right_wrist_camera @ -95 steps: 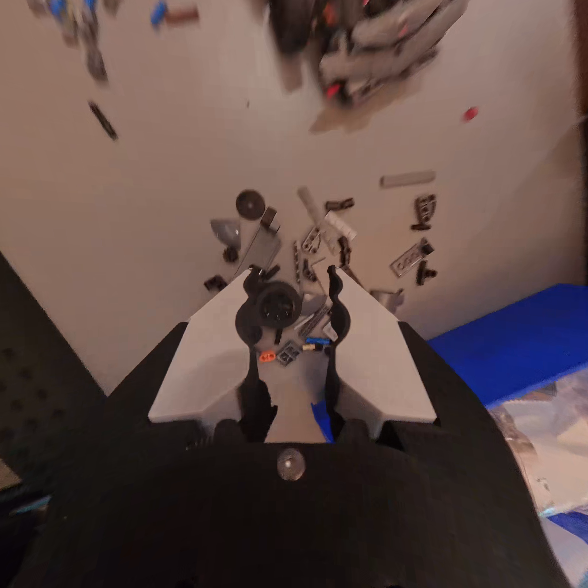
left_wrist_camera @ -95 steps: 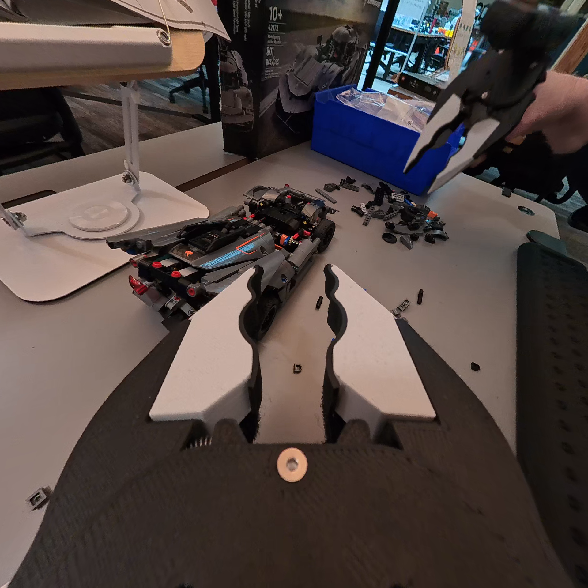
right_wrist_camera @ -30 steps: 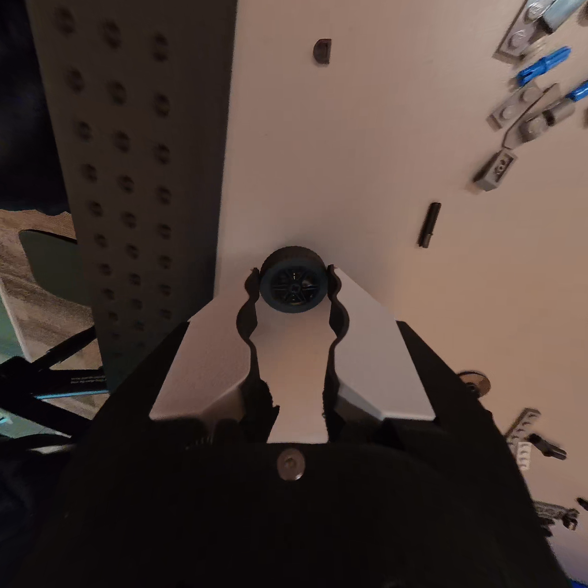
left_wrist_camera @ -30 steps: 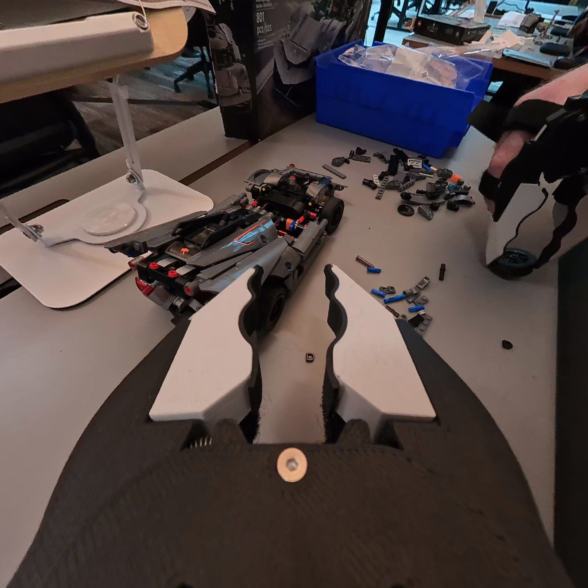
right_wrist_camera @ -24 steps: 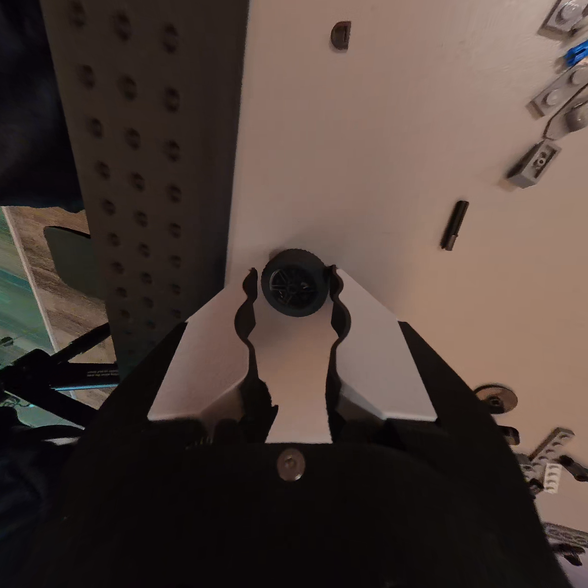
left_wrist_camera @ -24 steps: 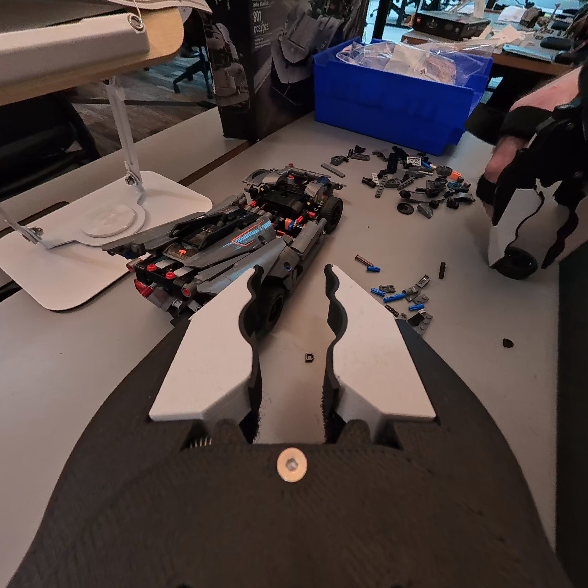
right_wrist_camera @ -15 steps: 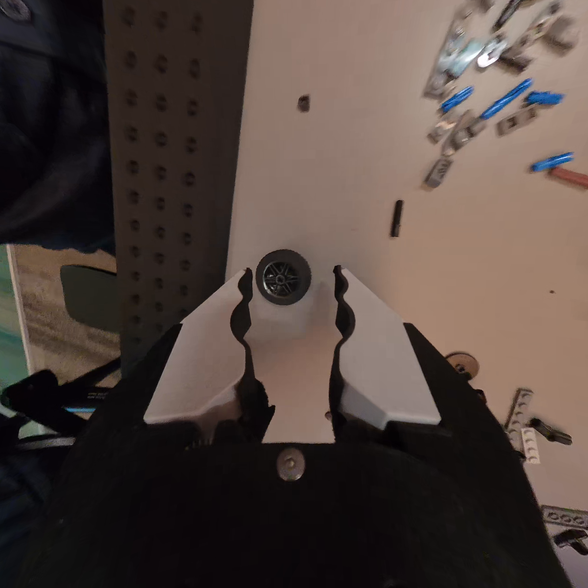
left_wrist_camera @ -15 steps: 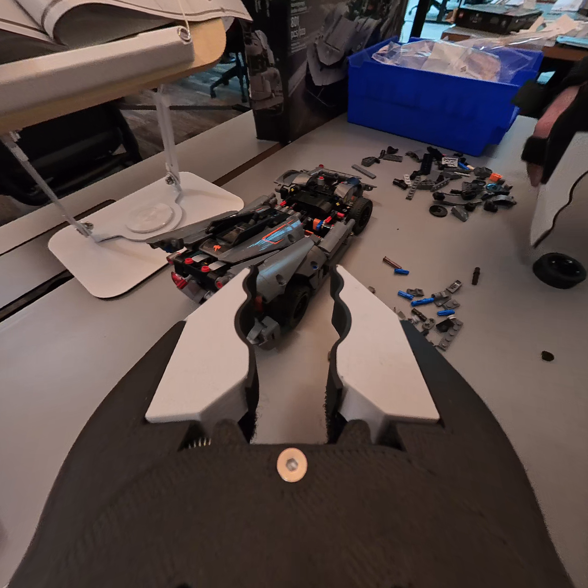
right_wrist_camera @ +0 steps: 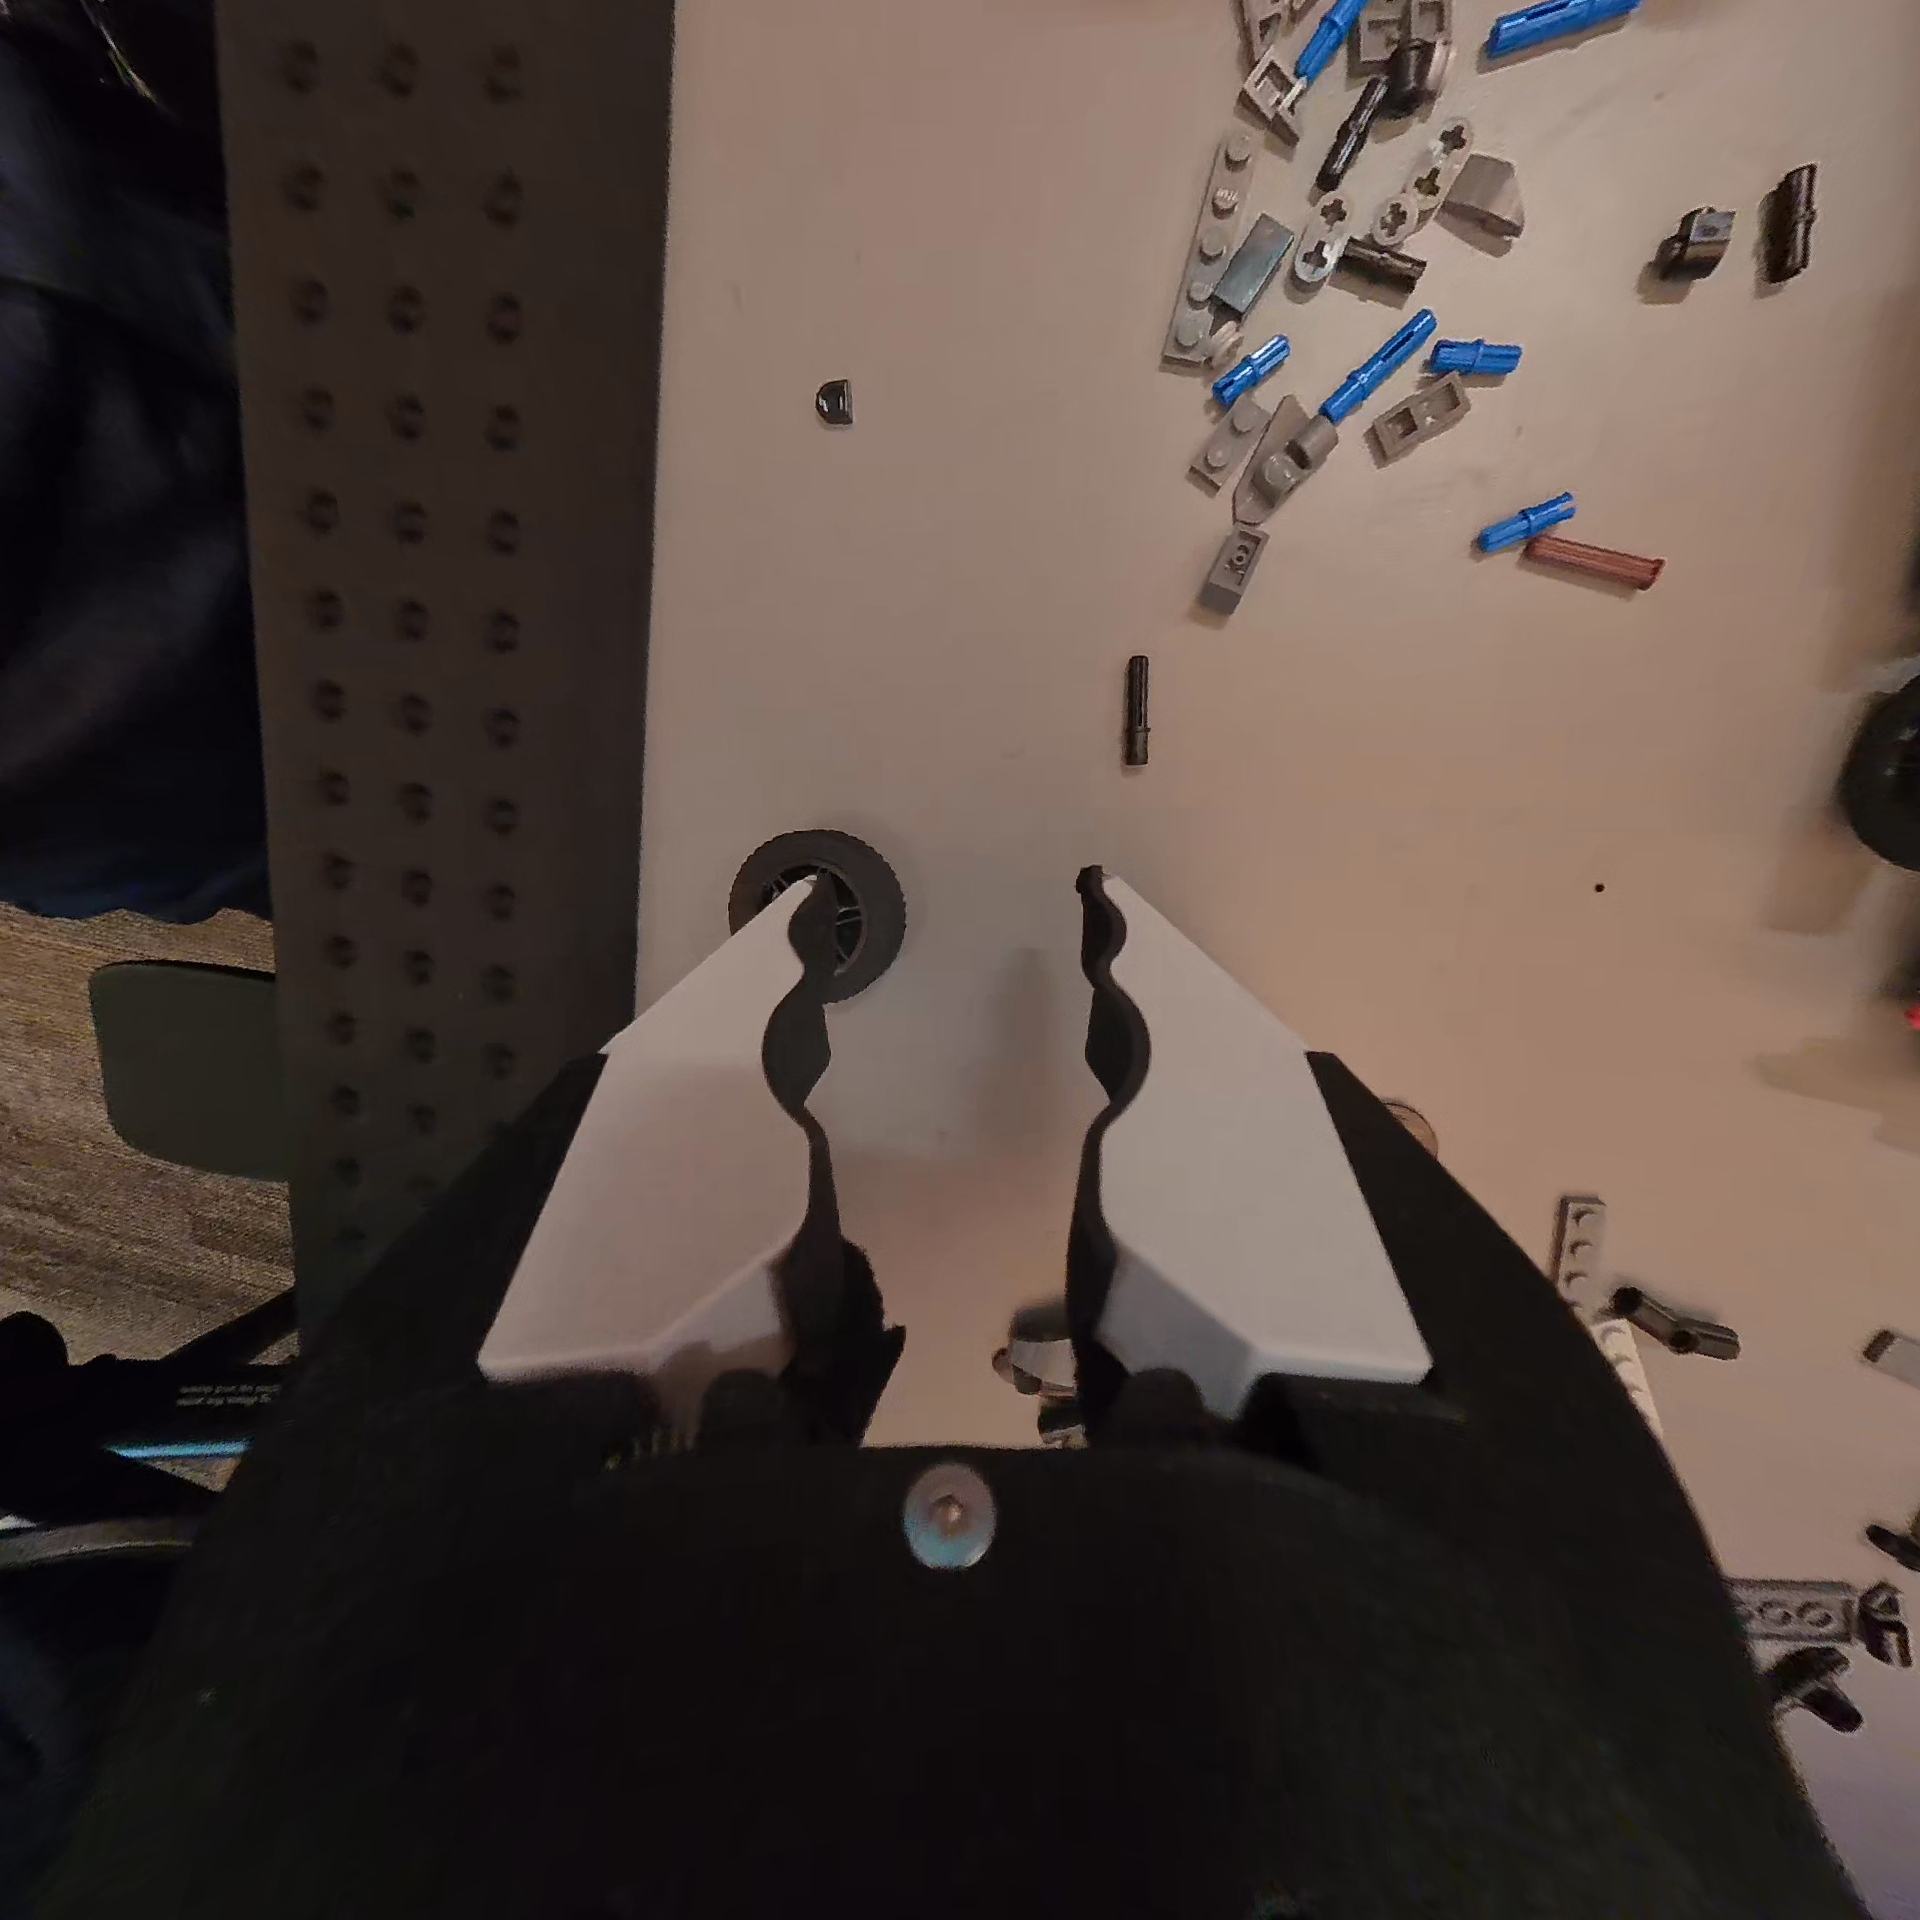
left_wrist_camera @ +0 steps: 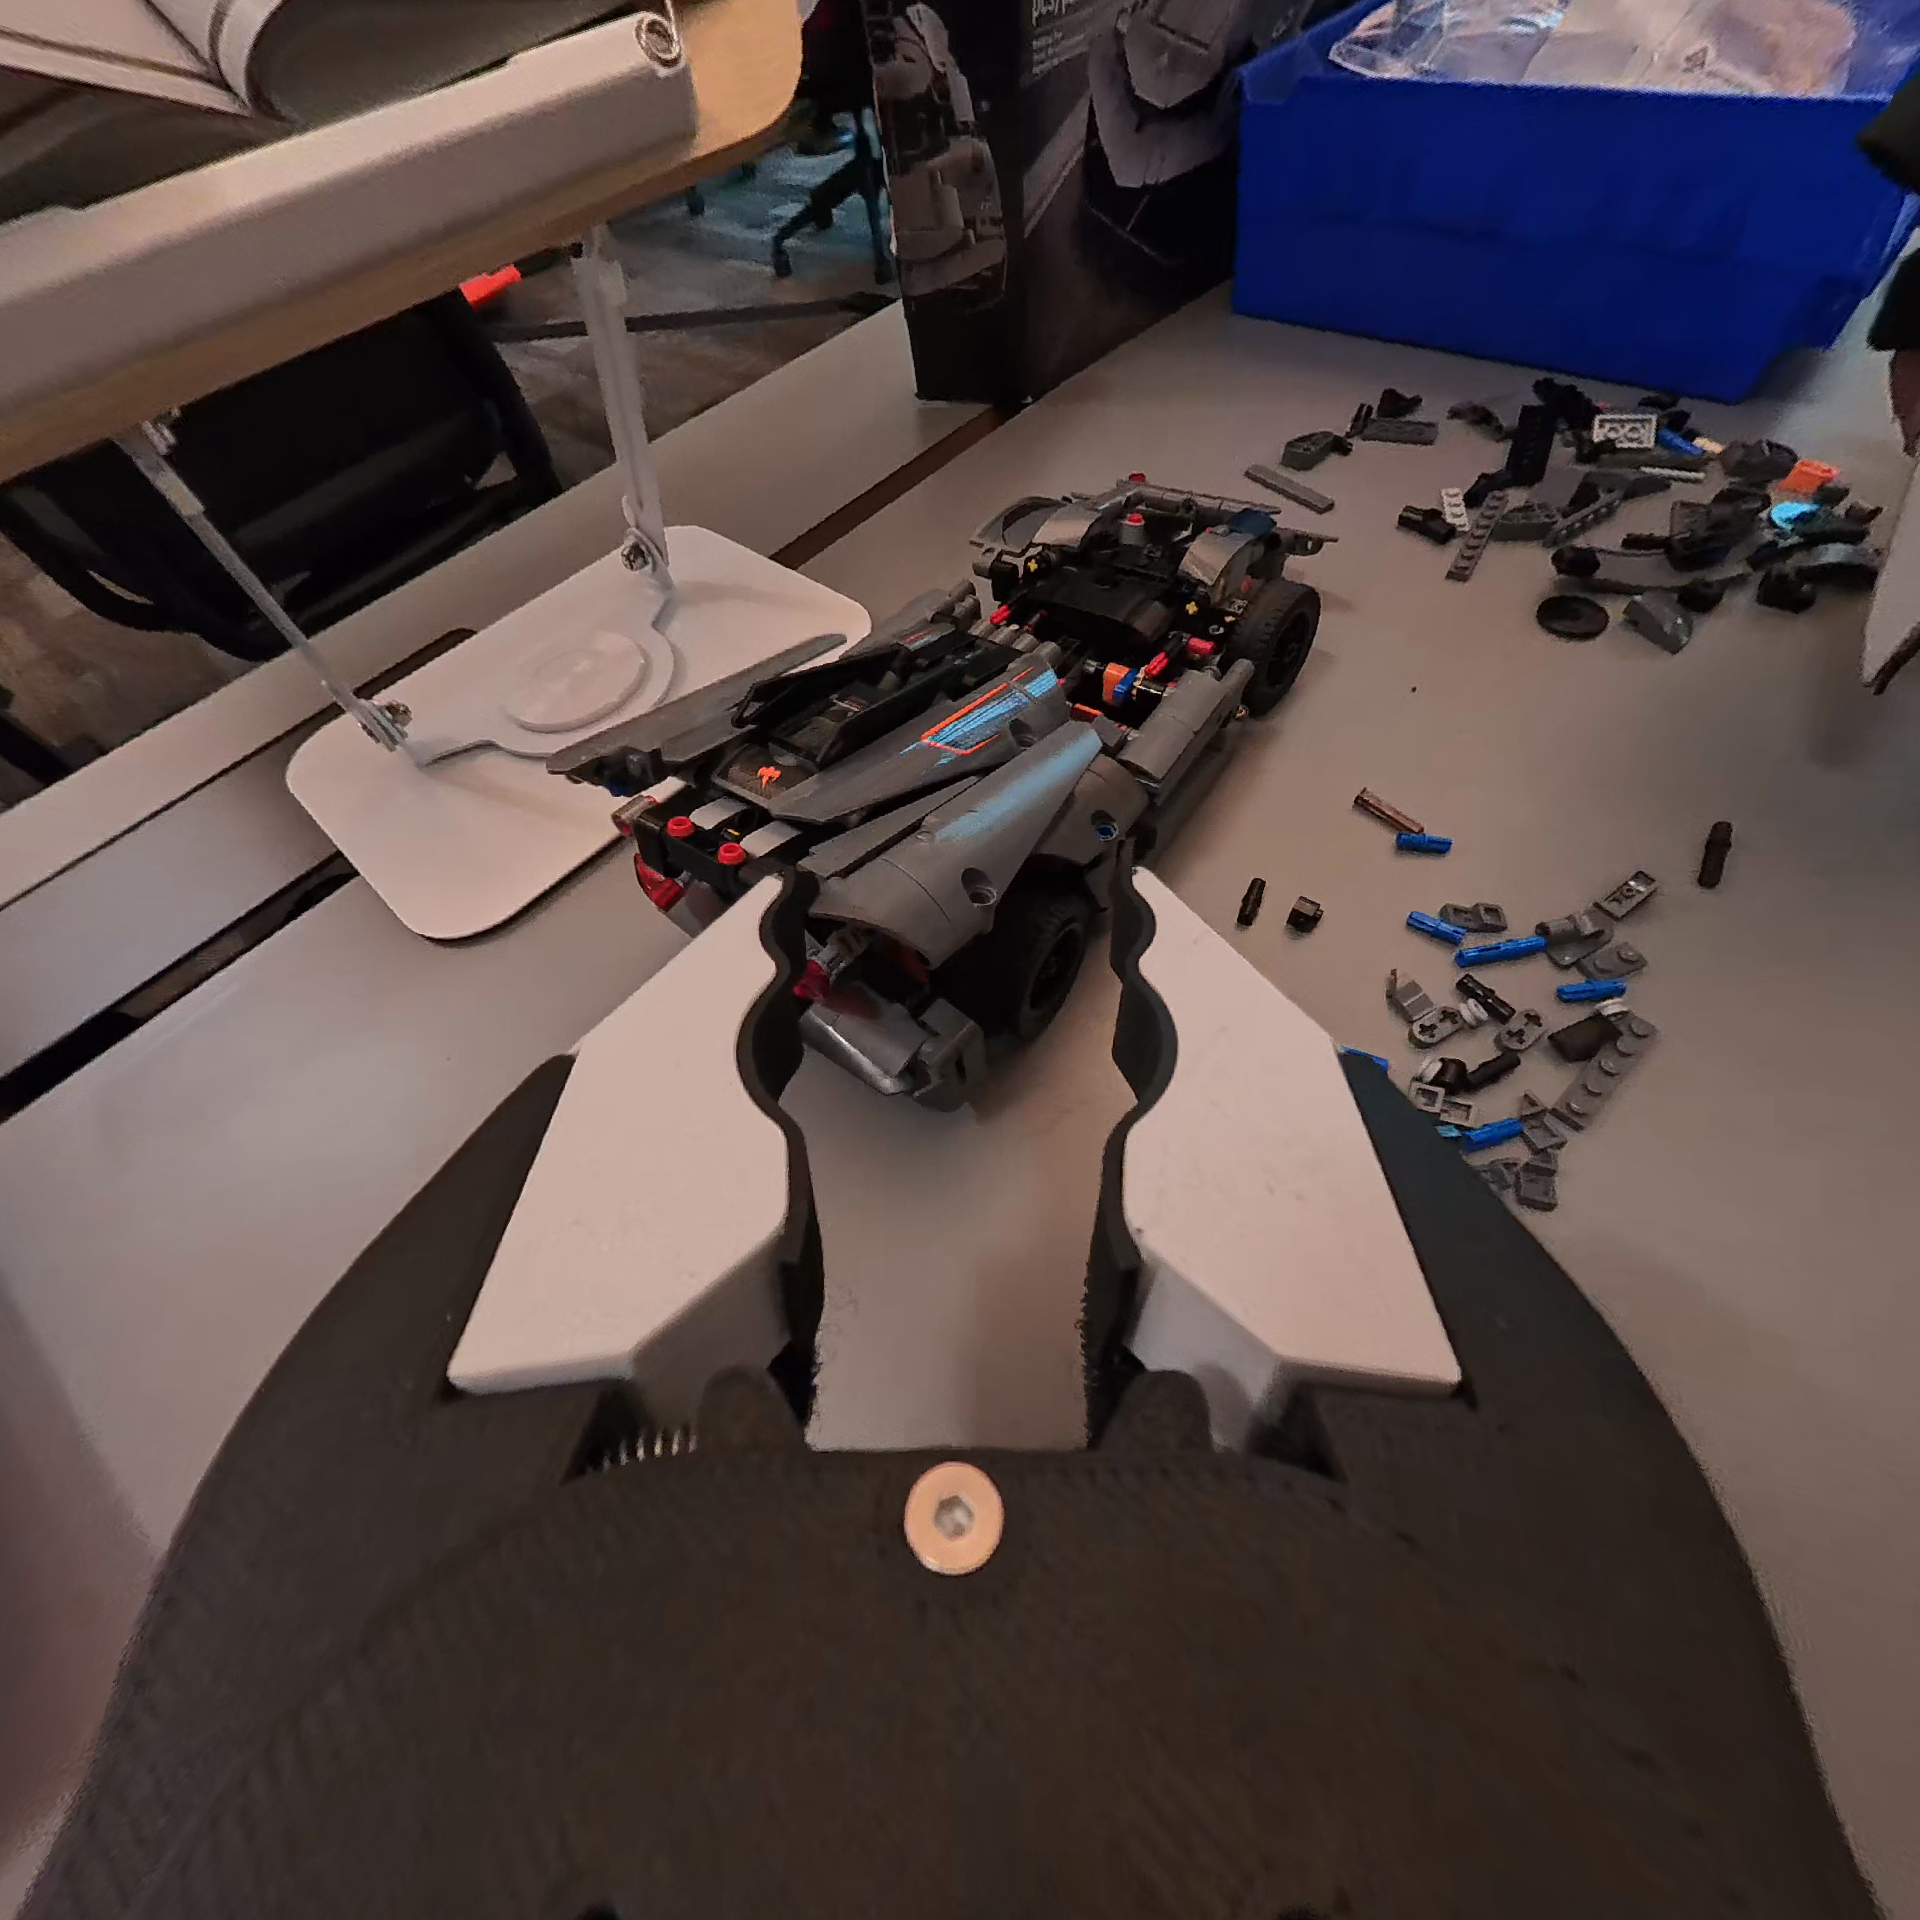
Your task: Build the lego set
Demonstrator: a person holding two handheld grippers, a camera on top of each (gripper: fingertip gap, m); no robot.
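A dark grey and black lego car [left_wrist_camera: 935, 748] stands on the grey table [left_wrist_camera: 1558, 1351], its rear end between the tips of my left gripper [left_wrist_camera: 951, 883], which is open and empty. My right gripper [right_wrist_camera: 945, 883] is open and empty above the table. A black lego wheel [right_wrist_camera: 868, 914] lies flat on the table under its left fingertip, partly hidden. A small part of the right gripper shows at the right edge of the left wrist view [left_wrist_camera: 1891, 634]. Loose grey, black and blue pieces [left_wrist_camera: 1517, 1018] lie right of the car and also show in the right wrist view [right_wrist_camera: 1351, 260].
A blue bin [left_wrist_camera: 1558, 208] with plastic bags and the dark set box [left_wrist_camera: 1039, 187] stand at the back. A white stand [left_wrist_camera: 520, 748] holding a booklet is left of the car. A second pile of dark pieces [left_wrist_camera: 1683, 530] lies near the bin. A dark perforated mat [right_wrist_camera: 416, 623] lines the table edge.
My right gripper set the black wheel down by the mat, opened and lifted off to the right. My left gripper moved forward and opened wider around the car's rear.
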